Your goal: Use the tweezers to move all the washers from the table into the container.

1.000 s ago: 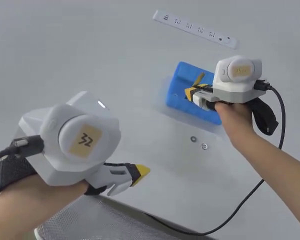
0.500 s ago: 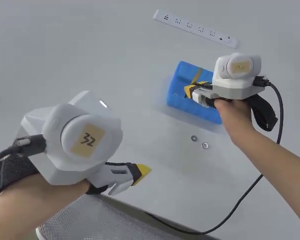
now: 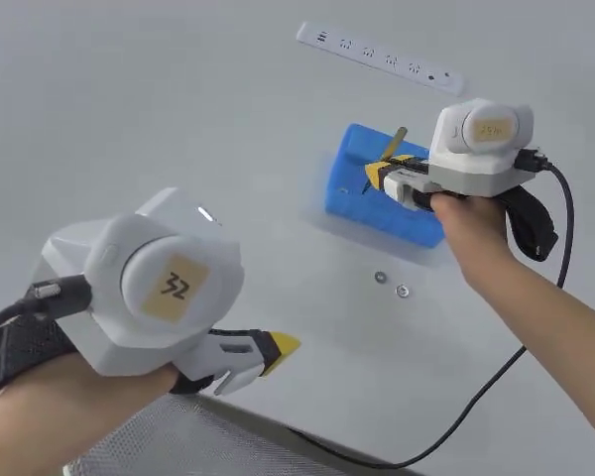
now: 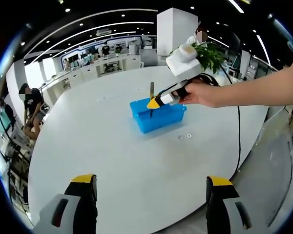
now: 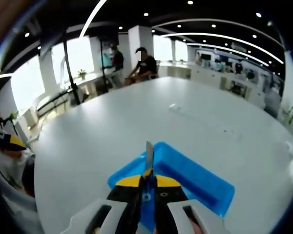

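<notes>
The blue container [image 3: 362, 203] stands on the white table. My right gripper [image 3: 382, 177] hovers over its right side, shut on the tweezers [image 3: 397, 141], which stick out past the yellow jaw tips. In the right gripper view the tweezers [image 5: 149, 156] point over the container [image 5: 200, 183], where a small ring [image 5: 164, 194] lies on the floor. Two washers [image 3: 380, 278] [image 3: 403, 291] lie on the table just in front of the container. My left gripper [image 3: 268, 352] is held low at the near left, open and holding nothing [image 4: 151, 195]; its view shows the container [image 4: 158, 117] and washers [image 4: 184, 136] ahead.
A white power strip [image 3: 377, 58] lies at the far side of the table. The right gripper's black cable [image 3: 476, 407] trails over the near table edge. A grey mesh surface [image 3: 178, 441] sits below that edge. People sit at tables in the background.
My right gripper has drifted slightly right and up above the container, still holding the tweezers. The head camera shifted a little. The left gripper and washers stayed put.
</notes>
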### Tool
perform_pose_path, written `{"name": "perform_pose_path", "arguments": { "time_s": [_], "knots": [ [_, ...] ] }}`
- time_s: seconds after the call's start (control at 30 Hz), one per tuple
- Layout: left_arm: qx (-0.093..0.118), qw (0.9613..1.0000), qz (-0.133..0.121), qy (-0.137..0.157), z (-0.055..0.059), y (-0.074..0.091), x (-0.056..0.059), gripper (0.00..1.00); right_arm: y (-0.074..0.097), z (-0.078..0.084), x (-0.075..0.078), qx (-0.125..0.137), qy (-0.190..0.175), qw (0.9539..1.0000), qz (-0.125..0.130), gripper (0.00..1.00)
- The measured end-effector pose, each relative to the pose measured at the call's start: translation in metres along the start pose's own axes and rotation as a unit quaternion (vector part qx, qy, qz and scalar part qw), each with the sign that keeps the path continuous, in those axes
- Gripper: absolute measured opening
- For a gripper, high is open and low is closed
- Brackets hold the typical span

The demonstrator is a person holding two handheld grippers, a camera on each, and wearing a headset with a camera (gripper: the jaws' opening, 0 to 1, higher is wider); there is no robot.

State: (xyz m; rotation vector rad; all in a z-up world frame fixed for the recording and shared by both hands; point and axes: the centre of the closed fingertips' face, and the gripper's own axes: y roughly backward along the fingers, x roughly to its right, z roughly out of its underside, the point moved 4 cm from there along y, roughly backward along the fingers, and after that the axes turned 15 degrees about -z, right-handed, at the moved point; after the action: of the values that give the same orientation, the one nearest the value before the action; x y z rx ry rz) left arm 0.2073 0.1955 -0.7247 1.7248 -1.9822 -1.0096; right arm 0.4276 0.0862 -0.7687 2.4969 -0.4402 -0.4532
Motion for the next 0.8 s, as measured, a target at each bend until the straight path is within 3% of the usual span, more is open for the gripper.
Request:
{"name": "perform_pose_path", "arguments": {
  "time_s": [0.27,0.47,0.53,0.8],
  "knots": [
    [0.007,1.0,0.002,-0.002,-0.003,0.003,0.003,0.95,0.015,-0.01,-0.01,0.018,-0.001,0.9998,0.003,0.05],
    [0.014,0.9999,0.0,-0.002,-0.004,0.006,0.002,0.95,0.036,-0.012,-0.019,0.028,0.007,0.9995,0.008,0.05],
    [0.017,0.9998,-0.001,-0.002,-0.005,0.007,0.001,0.95,0.045,-0.016,-0.026,0.033,0.008,0.9994,0.008,0.05],
    [0.028,0.9996,-0.007,-0.003,-0.009,0.013,0.0,0.95,0.066,-0.007,-0.055,0.032,0.022,0.9992,-0.002,0.05]
  ]
}}
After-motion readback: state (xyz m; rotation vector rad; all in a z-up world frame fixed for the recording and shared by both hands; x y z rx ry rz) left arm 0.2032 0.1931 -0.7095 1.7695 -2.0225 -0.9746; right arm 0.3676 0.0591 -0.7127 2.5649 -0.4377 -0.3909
